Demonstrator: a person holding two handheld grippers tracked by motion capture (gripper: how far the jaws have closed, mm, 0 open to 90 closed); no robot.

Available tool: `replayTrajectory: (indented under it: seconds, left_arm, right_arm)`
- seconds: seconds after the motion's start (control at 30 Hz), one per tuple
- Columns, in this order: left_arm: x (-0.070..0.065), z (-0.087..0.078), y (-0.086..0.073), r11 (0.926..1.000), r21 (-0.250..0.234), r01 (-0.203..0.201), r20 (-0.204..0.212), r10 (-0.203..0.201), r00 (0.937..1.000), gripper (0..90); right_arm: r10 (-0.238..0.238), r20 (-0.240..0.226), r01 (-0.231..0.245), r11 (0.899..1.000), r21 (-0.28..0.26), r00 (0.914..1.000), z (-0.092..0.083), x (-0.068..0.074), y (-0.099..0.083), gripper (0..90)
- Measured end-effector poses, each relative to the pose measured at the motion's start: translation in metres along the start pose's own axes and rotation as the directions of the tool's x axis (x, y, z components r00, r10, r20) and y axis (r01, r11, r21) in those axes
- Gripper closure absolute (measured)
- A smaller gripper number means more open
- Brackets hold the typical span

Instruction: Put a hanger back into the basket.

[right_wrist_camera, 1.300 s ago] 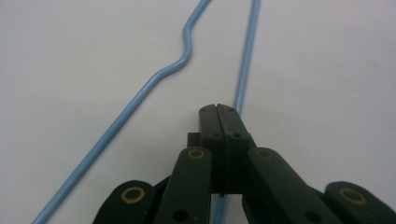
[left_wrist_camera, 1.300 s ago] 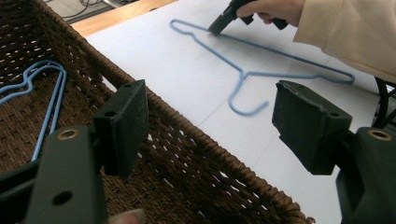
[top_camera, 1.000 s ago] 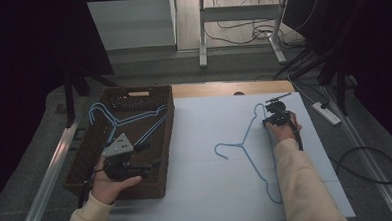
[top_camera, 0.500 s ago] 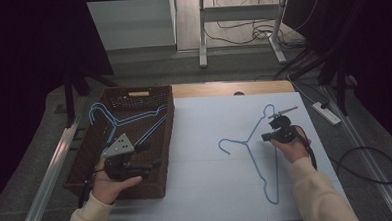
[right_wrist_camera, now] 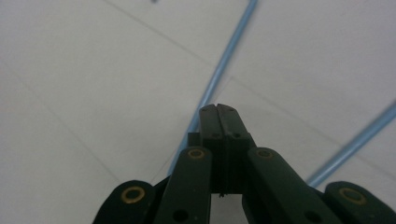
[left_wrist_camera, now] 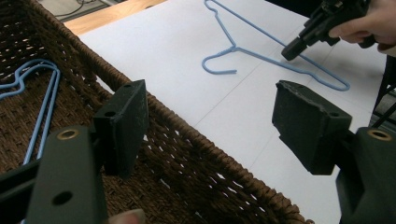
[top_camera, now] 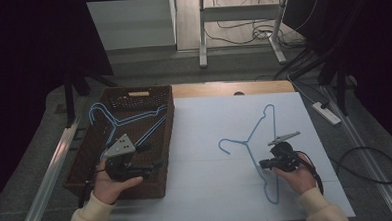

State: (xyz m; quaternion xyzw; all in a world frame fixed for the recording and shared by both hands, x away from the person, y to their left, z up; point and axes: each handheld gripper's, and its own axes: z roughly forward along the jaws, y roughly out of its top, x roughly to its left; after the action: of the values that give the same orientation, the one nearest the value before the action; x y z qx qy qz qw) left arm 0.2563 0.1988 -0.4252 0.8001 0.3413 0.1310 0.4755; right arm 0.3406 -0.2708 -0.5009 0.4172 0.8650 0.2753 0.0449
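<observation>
A light blue wire hanger [top_camera: 257, 125] lies flat on the white table sheet [top_camera: 204, 125], its hook pointing left. My right gripper [top_camera: 262, 163] is at the hanger's long lower arm, jaws pressed shut, tips right over the wire. In the right gripper view the shut tips [right_wrist_camera: 219, 110] cover the wire [right_wrist_camera: 233, 51], and I cannot tell whether it is pinched. My left gripper [top_camera: 157, 165] hovers over the brown wicker basket [top_camera: 168, 122], open with nothing between its jaws [left_wrist_camera: 210, 107]. In the left gripper view, the right gripper [left_wrist_camera: 290, 48] touches the hanger [left_wrist_camera: 233, 47].
Blue hangers [top_camera: 118, 121] lie in the basket, one showing in the left gripper view [left_wrist_camera: 39, 91]. A power strip [top_camera: 326, 112] and cables [top_camera: 371, 158] lie on the floor at right. A table leg frame [top_camera: 201, 35] stands beyond the far edge.
My right gripper has moved along the hanger toward the near edge of the table. The hanger has shifted slightly to the right. The left gripper has stayed put.
</observation>
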Motion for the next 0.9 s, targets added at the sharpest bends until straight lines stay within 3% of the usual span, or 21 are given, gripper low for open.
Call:
replayTrajectory:
  seconds: [0.1, 0.43, 0.6, 0.67, 0.7, 0.9]
  left_arm:
    - [0.0, -0.001, 0.0, 1.0, 0.0, -0.002, -0.001, 0.002, 1.0, 27.9]
    - [0.0, -0.003, 0.0, 1.0, -0.007, 0.0, -0.006, 0.0, 1.0, 27.8]
    - [0.0, -0.003, 0.0, 1.0, -0.006, -0.001, -0.005, 0.001, 1.0, 27.8]
    - [0.0, -0.003, 0.0, 1.0, -0.007, -0.001, -0.005, 0.001, 1.0, 27.8]
    - [0.0, -0.003, 0.0, 1.0, -0.006, -0.001, -0.004, 0.001, 1.0, 27.8]
    - [0.0, -0.002, 0.0, 1.0, -0.005, -0.002, -0.004, 0.002, 1.0, 27.8]
  right_arm:
    - [-0.014, 0.006, 0.014, 1.0, 0.006, 0.9999, 0.002, 0.005, -0.004, 90.0]
    - [-0.021, -0.044, 0.021, 1.0, 0.009, 0.9988, 0.007, 0.023, -0.008, 90.0]
    - [-0.061, -0.059, 0.062, 0.998, 0.013, 0.9964, 0.015, 0.048, -0.005, 90.0]
    - [-0.061, -0.07, 0.062, 0.998, 0.01, 0.9957, 0.016, 0.051, -0.005, 90.0]
    - [-0.075, -0.093, 0.077, 0.997, 0.013, 0.9928, 0.02, 0.059, -0.003, 90.0]
    - [-0.121, -0.122, 0.123, 0.992, 0.003, 0.9851, 0.03, 0.08, 0.004, 90.0]
